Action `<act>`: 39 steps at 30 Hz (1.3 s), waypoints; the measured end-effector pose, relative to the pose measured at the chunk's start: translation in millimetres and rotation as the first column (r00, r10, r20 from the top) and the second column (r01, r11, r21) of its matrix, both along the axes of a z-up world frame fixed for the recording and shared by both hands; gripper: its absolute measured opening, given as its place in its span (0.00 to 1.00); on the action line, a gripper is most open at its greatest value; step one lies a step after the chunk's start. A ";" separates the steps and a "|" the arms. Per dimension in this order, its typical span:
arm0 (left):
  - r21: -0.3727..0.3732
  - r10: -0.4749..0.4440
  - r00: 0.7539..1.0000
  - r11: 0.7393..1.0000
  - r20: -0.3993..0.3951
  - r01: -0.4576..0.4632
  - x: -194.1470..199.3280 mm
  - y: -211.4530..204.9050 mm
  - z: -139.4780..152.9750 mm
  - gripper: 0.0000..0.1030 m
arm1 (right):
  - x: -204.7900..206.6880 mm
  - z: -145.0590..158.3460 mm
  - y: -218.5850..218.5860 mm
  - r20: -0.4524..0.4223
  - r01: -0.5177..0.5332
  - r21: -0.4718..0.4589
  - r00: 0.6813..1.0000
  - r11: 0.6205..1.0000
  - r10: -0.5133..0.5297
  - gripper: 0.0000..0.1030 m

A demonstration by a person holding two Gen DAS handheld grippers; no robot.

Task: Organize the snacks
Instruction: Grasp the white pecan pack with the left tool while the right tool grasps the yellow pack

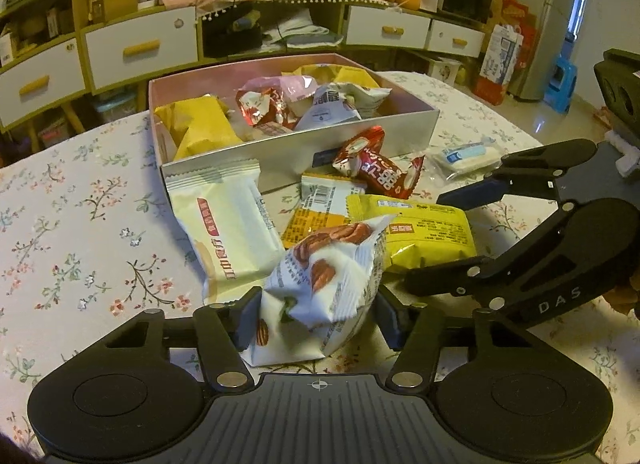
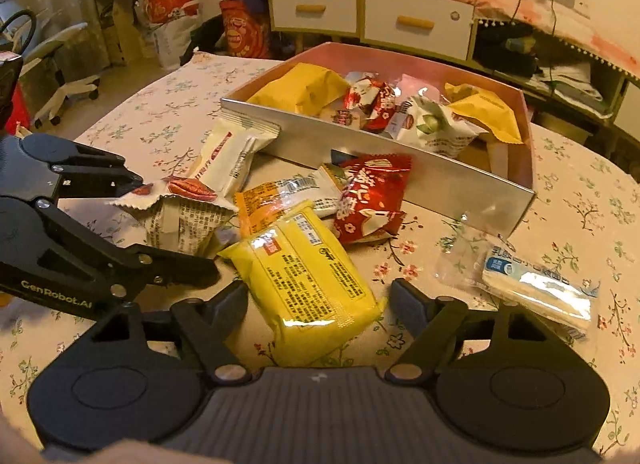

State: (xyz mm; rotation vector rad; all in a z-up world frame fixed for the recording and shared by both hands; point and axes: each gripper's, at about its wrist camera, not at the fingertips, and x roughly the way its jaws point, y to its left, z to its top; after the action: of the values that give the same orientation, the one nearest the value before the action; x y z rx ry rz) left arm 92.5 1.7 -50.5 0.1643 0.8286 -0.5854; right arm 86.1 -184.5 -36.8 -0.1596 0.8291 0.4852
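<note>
My left gripper (image 1: 318,320) is shut on a white nut packet (image 1: 324,280) printed with pecans; its pads squeeze both sides. The right wrist view shows the same packet (image 2: 180,220) crumpled between those fingers. My right gripper (image 2: 320,298) is open around a yellow packet (image 2: 304,276) that lies flat on the table, one pad at its edge and a small gap at the other. A pink box (image 1: 300,148) with silver walls holds several snacks behind the pile.
Loose on the floral tablecloth (image 1: 80,204) lie a cream packet (image 1: 236,232), a red packet (image 1: 376,168), an orange-and-white packet (image 1: 316,212) and a clear-wrapped white bar (image 2: 532,288). Cabinets with drawers (image 1: 140,48) stand beyond the table's far edge.
</note>
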 end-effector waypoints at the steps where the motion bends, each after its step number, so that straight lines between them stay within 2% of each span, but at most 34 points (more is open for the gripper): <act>1: -0.001 0.002 1.000 1.000 -0.004 -0.002 -0.3 -0.3 0.3 0.52 | -0.4 0.5 0.7 0.001 -0.004 0.000 1.000 1.000 0.004 0.69; 3: 0.000 0.016 1.000 1.000 -0.021 -0.016 0.3 -1.0 1.5 0.49 | -0.8 1.4 1.9 0.005 -0.010 -0.004 1.000 1.000 0.010 0.66; 5: -0.013 0.031 0.998 0.999 -0.047 -0.032 1.0 -0.6 3.6 0.41 | -1.4 2.5 3.2 0.007 -0.018 -0.006 1.000 1.000 0.018 0.61; 7: -0.018 0.050 0.996 0.999 -0.071 -0.051 1.8 0.0 4.9 0.41 | 0.9 4.2 2.8 0.007 -0.021 -0.007 1.000 1.000 0.021 0.58; 10: 0.001 0.058 0.996 0.998 -0.074 -0.059 -0.5 -2.2 6.0 0.40 | 3.1 6.8 2.9 -0.009 -0.023 0.007 1.000 1.000 0.023 0.51; 14: 0.020 0.071 0.994 0.997 -0.083 -0.069 -2.7 -6.0 7.9 0.40 | 2.9 8.9 5.6 -0.025 -0.030 0.014 0.999 0.999 0.031 0.46; 26: 0.032 0.112 0.987 0.994 -0.115 -0.109 -6.2 -8.3 17.2 0.39 | 2.3 17.6 -3.1 -0.049 -0.001 0.048 0.999 0.999 0.003 0.45; 39: -0.046 0.168 0.976 0.983 -0.135 -0.176 -5.4 -6.8 39.8 0.39 | 2.7 38.2 -19.9 -0.021 0.063 0.131 0.998 0.989 -0.060 0.45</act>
State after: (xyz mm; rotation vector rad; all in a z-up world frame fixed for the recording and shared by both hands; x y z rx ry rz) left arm 87.1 -5.1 -10.7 0.0003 0.9417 -0.4598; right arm 88.8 -204.4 1.4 -0.0080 0.8137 0.4822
